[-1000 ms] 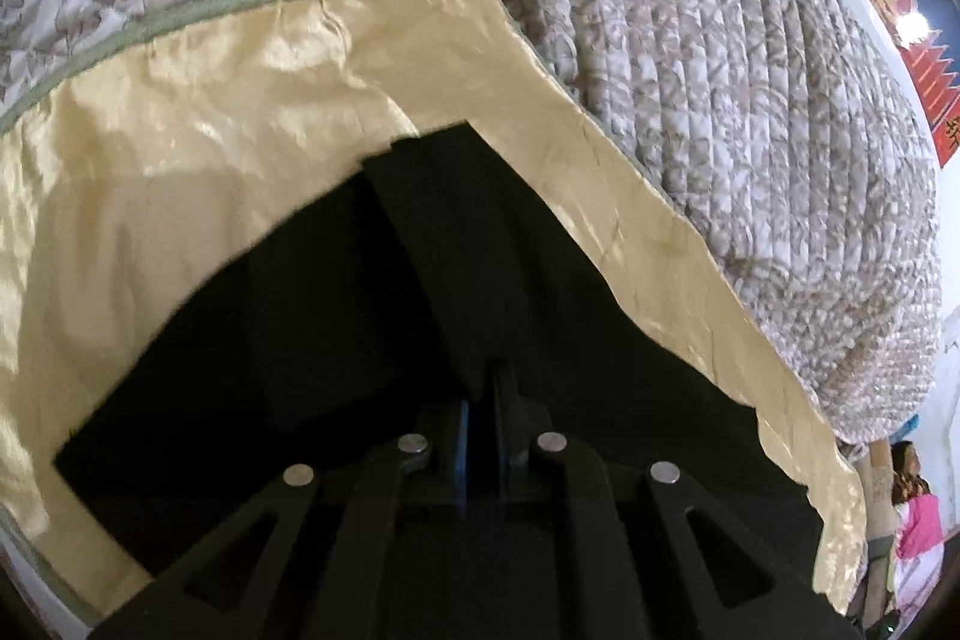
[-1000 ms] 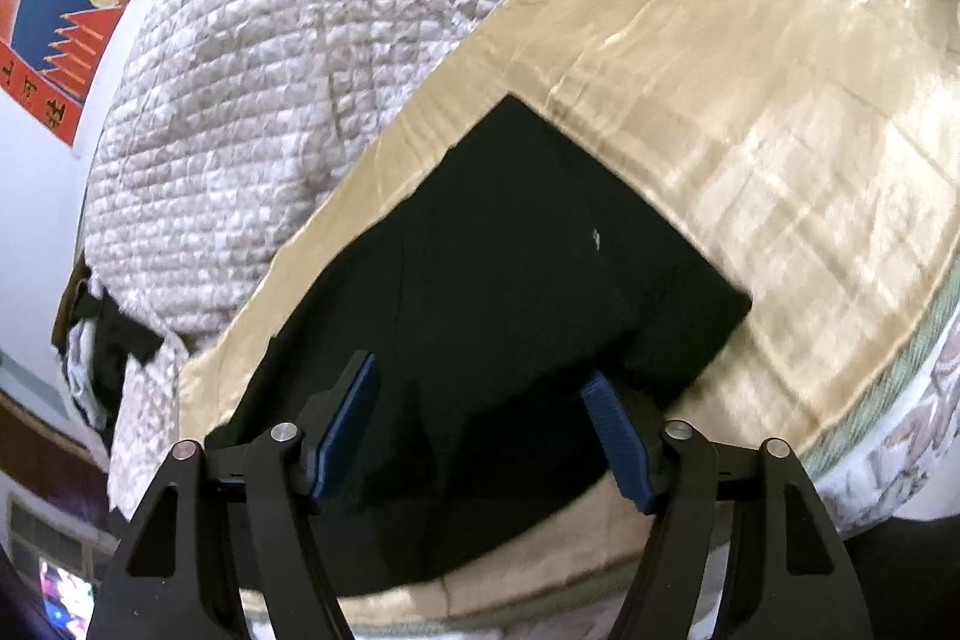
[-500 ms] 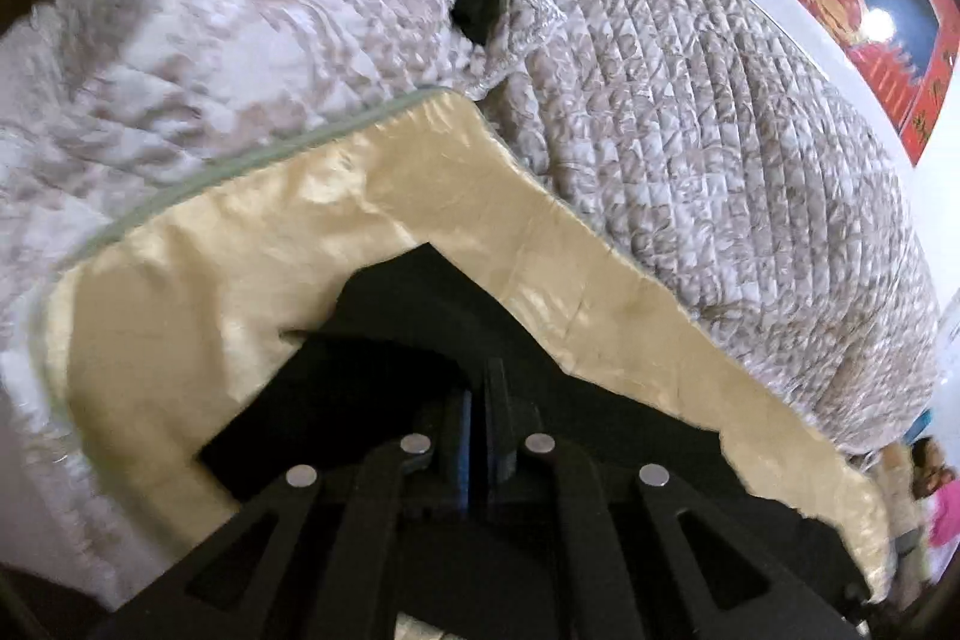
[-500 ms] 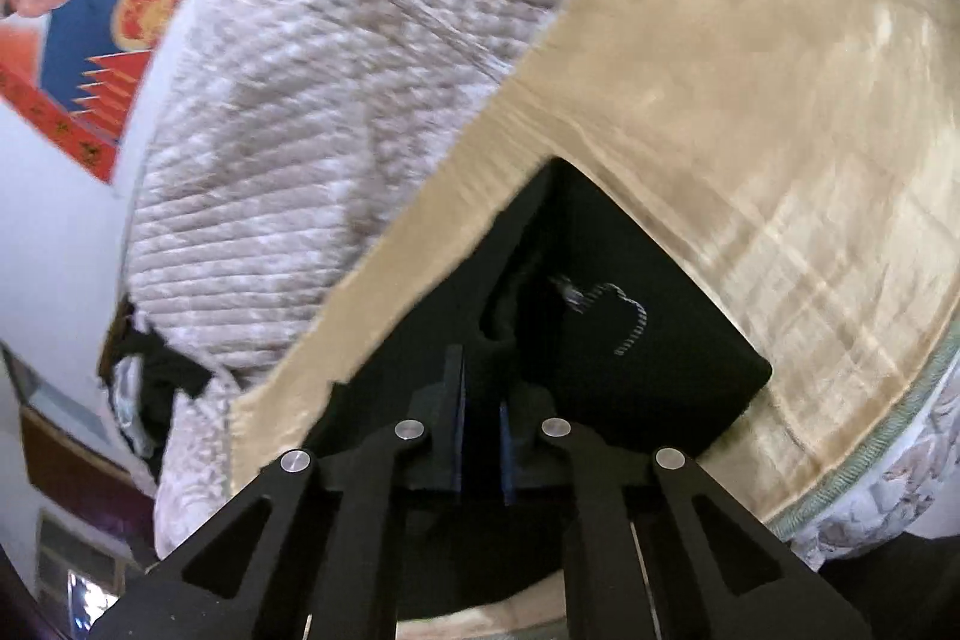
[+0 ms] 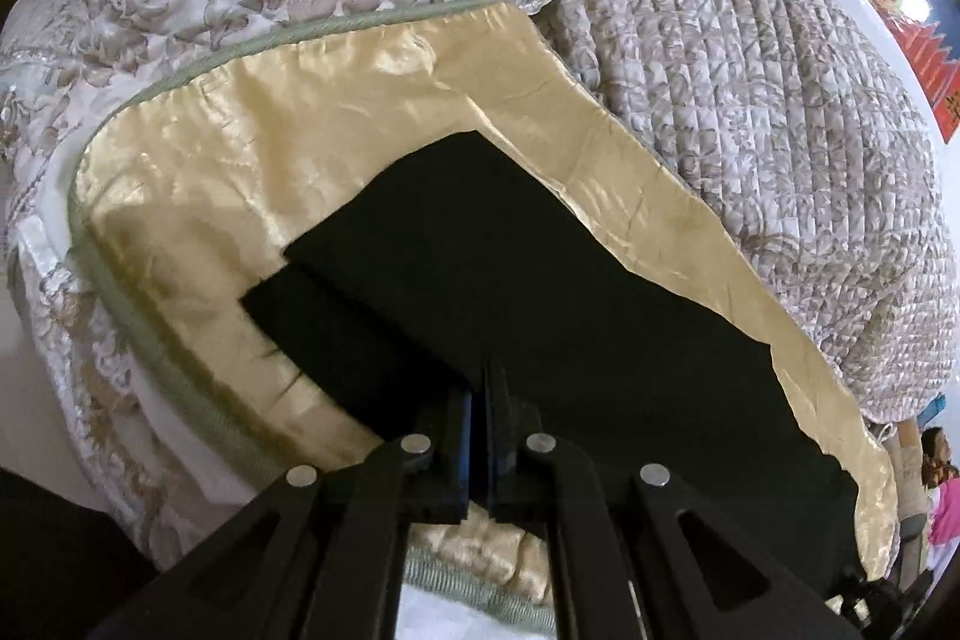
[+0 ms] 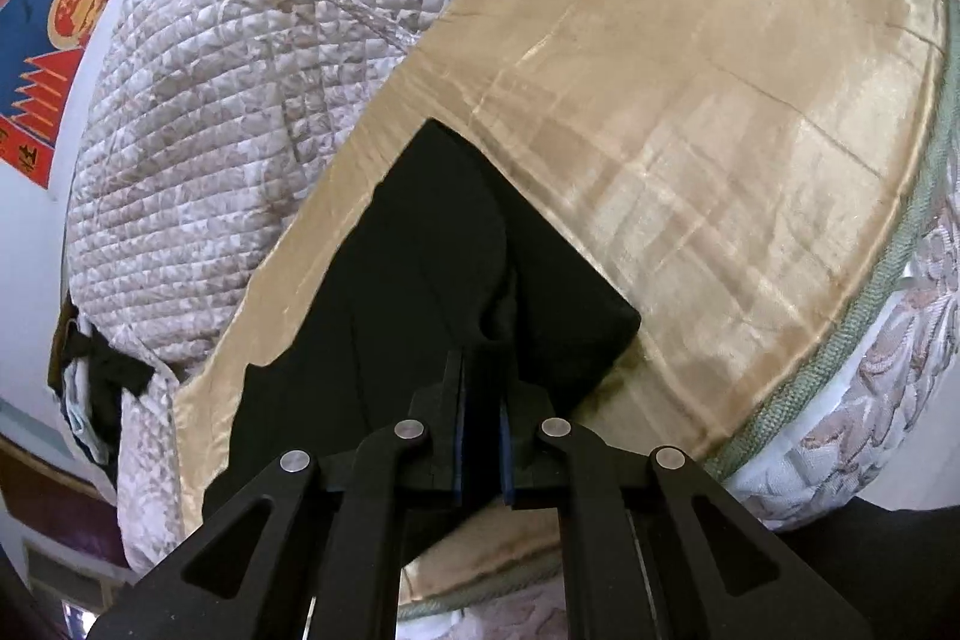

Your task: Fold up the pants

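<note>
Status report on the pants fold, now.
Left gripper and right gripper both shut on black pants. Pants partly folded on gold sheet. Nothing in the way.

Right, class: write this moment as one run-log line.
left gripper: shut on black pants | right gripper: shut on black pants | surface: gold sheet

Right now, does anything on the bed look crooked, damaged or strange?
Slightly. In the left wrist view the black pants are folded unevenly: a lower layer sticks out past the upper one at the left corner. The gold cloth under them is wrinkled. No damage shows.
</note>
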`<control>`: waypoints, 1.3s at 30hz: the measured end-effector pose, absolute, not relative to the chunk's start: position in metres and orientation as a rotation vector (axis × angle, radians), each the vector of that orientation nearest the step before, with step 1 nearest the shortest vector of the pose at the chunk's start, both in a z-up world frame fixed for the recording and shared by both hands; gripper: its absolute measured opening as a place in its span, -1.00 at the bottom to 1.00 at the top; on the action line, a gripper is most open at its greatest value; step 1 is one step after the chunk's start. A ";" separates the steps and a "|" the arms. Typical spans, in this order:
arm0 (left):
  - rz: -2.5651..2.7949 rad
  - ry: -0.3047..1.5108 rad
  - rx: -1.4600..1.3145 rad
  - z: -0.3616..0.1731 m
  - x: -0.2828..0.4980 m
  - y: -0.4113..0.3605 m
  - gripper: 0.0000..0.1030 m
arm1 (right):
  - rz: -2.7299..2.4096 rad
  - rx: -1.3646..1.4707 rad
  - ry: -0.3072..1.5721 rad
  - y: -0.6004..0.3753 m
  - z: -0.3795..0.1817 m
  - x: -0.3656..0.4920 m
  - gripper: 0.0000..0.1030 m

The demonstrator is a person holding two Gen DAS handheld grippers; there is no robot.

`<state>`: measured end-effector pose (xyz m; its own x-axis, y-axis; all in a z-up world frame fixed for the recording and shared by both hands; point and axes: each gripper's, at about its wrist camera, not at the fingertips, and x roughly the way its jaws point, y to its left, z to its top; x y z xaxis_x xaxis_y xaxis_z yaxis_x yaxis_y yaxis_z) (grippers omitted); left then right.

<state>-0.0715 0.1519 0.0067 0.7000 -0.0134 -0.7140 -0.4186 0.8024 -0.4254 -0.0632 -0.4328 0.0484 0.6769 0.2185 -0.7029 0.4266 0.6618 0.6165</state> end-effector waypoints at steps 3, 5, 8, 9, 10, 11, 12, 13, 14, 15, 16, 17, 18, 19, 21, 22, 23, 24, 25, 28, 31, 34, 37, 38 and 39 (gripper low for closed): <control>0.241 0.778 -0.608 0.005 -0.073 0.149 -0.91 | -0.145 0.836 0.836 -0.433 0.053 -0.064 -0.85; 0.244 0.781 -0.591 0.006 -0.071 0.147 -0.90 | -0.153 0.851 0.852 -0.434 0.049 -0.063 -0.85; 0.275 0.804 -0.591 0.006 -0.071 0.151 -0.82 | -0.165 0.840 0.870 -0.434 0.045 -0.061 -0.85; 0.295 0.804 -0.591 0.009 -0.074 0.154 -0.82 | -0.165 0.845 0.872 -0.434 0.045 -0.061 -0.84; 0.328 0.804 -0.578 0.013 -0.076 0.156 -0.82 | -0.171 0.841 0.868 -0.436 0.047 -0.062 -0.77; 0.381 0.794 -0.559 0.018 -0.081 0.159 -0.82 | -0.184 0.836 0.861 -0.436 0.050 -0.063 -0.67; 0.422 0.775 -0.545 0.024 -0.085 0.161 -0.82 | -0.217 0.818 0.845 -0.437 0.055 -0.068 -0.60; 0.451 0.754 -0.529 0.030 -0.088 0.162 -0.82 | -0.282 0.782 0.823 -0.439 0.064 -0.074 -0.58; 0.466 0.735 -0.513 0.036 -0.090 0.164 -0.82 | -0.330 0.755 0.796 -0.442 0.071 -0.079 -0.58; 0.462 0.716 -0.501 0.041 -0.090 0.164 -0.82 | -0.362 0.734 0.751 -0.444 0.081 -0.086 -0.58; 0.443 0.701 -0.488 0.046 -0.087 0.161 -0.82 | -0.365 0.721 0.733 -0.444 0.086 -0.087 -0.56; 0.416 0.694 -0.470 0.050 -0.082 0.158 -0.82 | -0.358 0.696 0.727 -0.442 0.091 -0.086 -0.56; 0.378 0.697 -0.451 0.052 -0.075 0.153 -0.81 | -0.322 0.646 0.725 -0.434 0.096 -0.080 -0.56; 0.333 0.714 -0.435 0.051 -0.067 0.147 -0.81 | -0.284 0.612 0.726 -0.426 0.098 -0.075 -0.56; 0.258 0.774 -0.422 0.042 -0.050 0.136 -0.81 | -0.194 0.538 0.750 -0.407 0.098 -0.062 -0.55; 0.233 0.823 -0.410 0.034 -0.043 0.131 -0.81 | -0.147 0.500 0.786 -0.395 0.093 -0.053 -0.55; 0.230 0.886 -0.402 0.023 -0.038 0.127 -0.81 | -0.108 0.470 0.824 -0.386 0.086 -0.045 -0.55; 0.231 0.943 -0.390 0.012 -0.035 0.124 -0.81 | -0.084 0.428 0.881 -0.377 0.078 -0.038 -0.55; 0.231 0.925 -0.367 0.010 -0.038 0.121 -0.81 | -0.089 0.387 0.957 -0.371 0.066 -0.032 -0.55; 0.231 0.944 -0.312 0.019 -0.038 0.112 -0.74 | -0.100 0.412 1.001 -0.374 0.055 -0.034 -0.55; 0.172 0.933 -0.264 0.030 -0.024 0.098 -0.70 | -0.174 0.340 0.942 -0.374 0.076 -0.031 -0.55; 0.093 0.936 -0.229 0.038 0.006 0.081 -0.59 | -0.138 0.277 0.947 -0.370 0.081 -0.007 -0.55; 0.043 0.934 -0.201 0.043 0.039 0.071 -0.50 | -0.063 0.185 0.969 -0.359 0.080 0.027 -0.55; 0.037 0.926 -0.192 0.043 0.052 0.070 -0.48 | -0.067 0.160 0.977 -0.357 0.078 0.037 -0.55; 0.061 0.928 -0.179 0.040 0.061 0.070 -0.48 | -0.060 0.139 0.981 -0.356 0.076 0.048 -0.55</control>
<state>0.0607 0.0702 0.0405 0.5992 -0.0243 -0.8002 -0.1296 0.9834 -0.1269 0.0476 -0.3562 0.0758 0.5553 0.0125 -0.8316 0.1135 0.9894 0.0906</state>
